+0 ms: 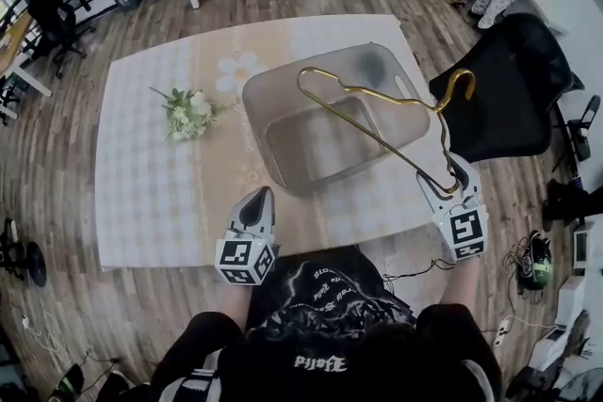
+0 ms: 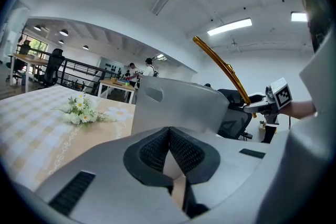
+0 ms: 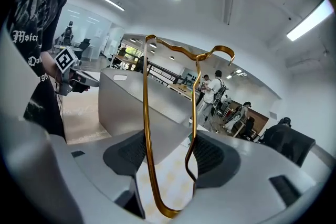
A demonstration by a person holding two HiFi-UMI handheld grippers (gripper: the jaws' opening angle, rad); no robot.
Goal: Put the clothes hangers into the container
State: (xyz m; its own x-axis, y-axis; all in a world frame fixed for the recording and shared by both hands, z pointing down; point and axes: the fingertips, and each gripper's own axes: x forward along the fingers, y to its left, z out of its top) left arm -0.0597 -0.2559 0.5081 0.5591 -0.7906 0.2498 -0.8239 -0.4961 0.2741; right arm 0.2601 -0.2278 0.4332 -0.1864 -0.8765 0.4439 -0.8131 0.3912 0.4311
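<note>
A gold wire clothes hanger (image 1: pixel 377 138) hangs in the air over the grey rectangular container (image 1: pixel 283 80) on the table, its hook toward the right. My right gripper (image 1: pixel 450 188) is shut on the hanger's narrow end at the container's near right corner. In the right gripper view both wires of the hanger (image 3: pixel 145 128) run between the pads of that gripper (image 3: pixel 168 157), with the container (image 3: pixel 131 102) behind. My left gripper (image 1: pixel 256 202) sits at the table's near edge, left of the container, shut with nothing in it (image 2: pixel 169 136). From there the container (image 2: pixel 178 105) and hanger (image 2: pixel 220 63) show ahead.
A small bunch of white flowers (image 1: pixel 188 113) lies on the patterned tablecloth (image 1: pixel 141 165) left of the container. A black office chair (image 1: pixel 509 89) stands close to the table's right side. Other desks and several people are farther off.
</note>
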